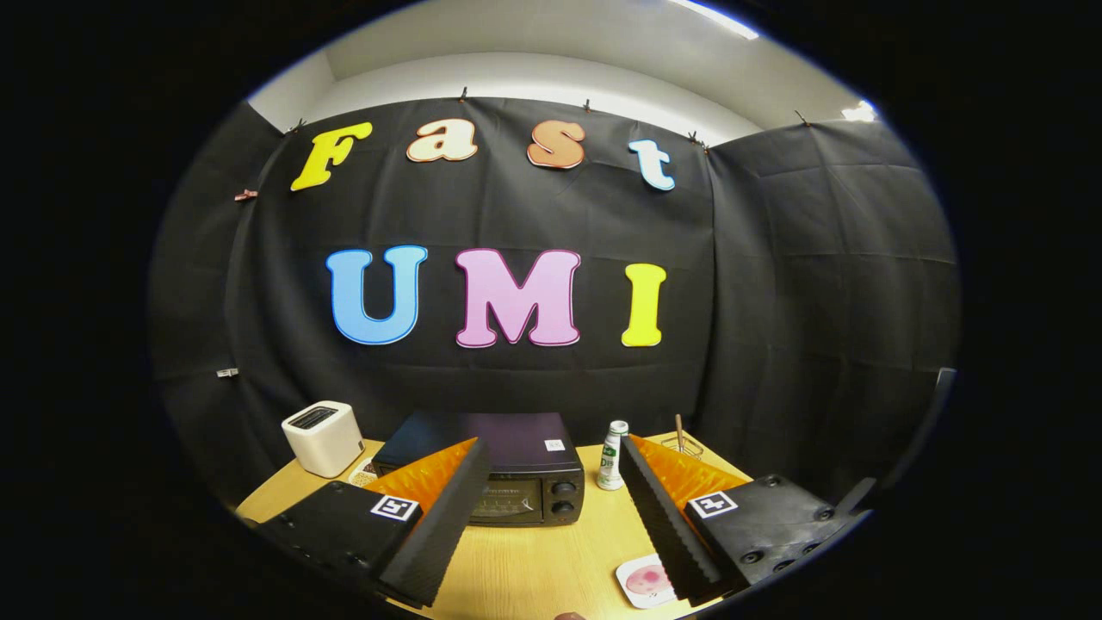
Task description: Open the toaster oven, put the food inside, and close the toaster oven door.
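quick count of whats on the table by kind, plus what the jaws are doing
toaster oven, door shut: 1
white toaster: 1
white bottle: 1
food plate: 1
wire holder with stick: 1
total: 5
gripper: jaws wide open, holding nothing

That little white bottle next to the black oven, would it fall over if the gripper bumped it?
Probably yes. The white bottle stands upright, tall and narrow on the wooden table, so a nudge near its cap would likely tip it. It looks like small plastic, so likely light and would slide easily. The gripper is open, with the toaster oven beyond its fingers.
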Motion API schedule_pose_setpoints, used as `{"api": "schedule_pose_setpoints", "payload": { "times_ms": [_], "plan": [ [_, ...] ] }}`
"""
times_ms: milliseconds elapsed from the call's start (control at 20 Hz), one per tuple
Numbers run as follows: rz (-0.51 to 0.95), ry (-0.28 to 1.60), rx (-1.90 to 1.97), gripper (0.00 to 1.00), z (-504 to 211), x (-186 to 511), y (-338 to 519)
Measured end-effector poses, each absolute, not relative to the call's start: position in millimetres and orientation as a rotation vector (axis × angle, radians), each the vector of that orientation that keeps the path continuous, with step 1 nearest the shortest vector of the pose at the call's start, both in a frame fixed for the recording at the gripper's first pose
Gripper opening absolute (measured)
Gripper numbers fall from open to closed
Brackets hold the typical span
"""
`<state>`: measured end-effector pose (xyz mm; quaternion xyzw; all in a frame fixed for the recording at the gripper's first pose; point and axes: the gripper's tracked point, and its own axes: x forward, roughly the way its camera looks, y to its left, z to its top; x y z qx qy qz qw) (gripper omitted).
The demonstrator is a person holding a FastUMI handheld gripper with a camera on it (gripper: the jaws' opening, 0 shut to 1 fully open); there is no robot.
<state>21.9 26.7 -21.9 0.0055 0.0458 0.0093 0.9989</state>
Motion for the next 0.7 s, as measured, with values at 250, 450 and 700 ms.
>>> {"api": "schedule_pose_setpoints", "payload": {
  "times_ms": [250, 450, 700],
  "plan": [
    [0.055, 0.128, 0.031, 0.98, -37, 50, 58],
    [0.097, 0.196, 0.036, 0.98, -68, 79, 91],
    [0.100, 0.221, 0.006, 0.98, -101, 121, 119]
  ]
}}
